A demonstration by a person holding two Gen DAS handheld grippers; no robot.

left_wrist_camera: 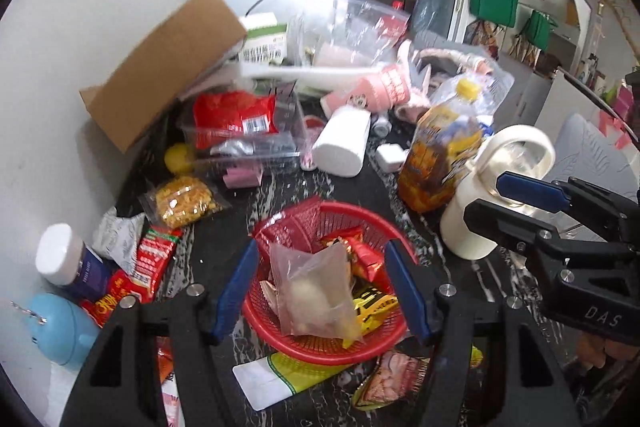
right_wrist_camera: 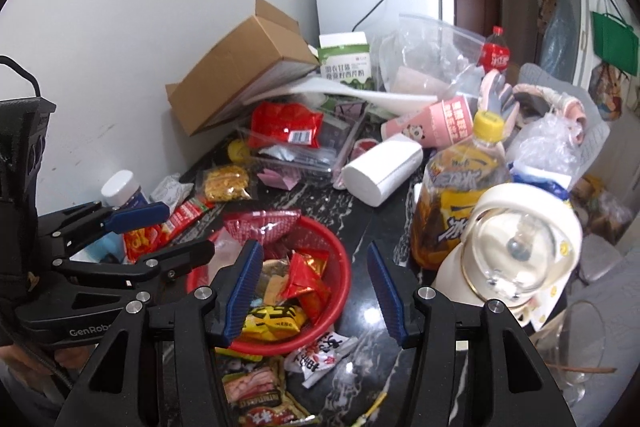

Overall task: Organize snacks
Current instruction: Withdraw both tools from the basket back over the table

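Both tools [left_wrist_camera: 320,287] [right_wrist_camera: 312,291] gaping, empty | red basket [left_wrist_camera: 384,227] heaped with crinkled, perhaps translucent, snack packets [left_wrist_camera: 316,291]

The left tongs [left_wrist_camera: 320,287] are matte black plastic with angular arms pierced by triangular cut-outs. Each arm carries a long, flat blue finger [left_wrist_camera: 236,291] with a ribbed inner face. Round silver screws sit at the arm joints. Seen from the other camera, their body bears white lettering that begins "GenRob", and a black cable runs over the housing.

The right tongs [right_wrist_camera: 314,293] are built the same way: black frame, blue ribbed fingers [right_wrist_camera: 386,293], silver screw heads on top. From the left camera, their side shows pale letters reading "DAS".
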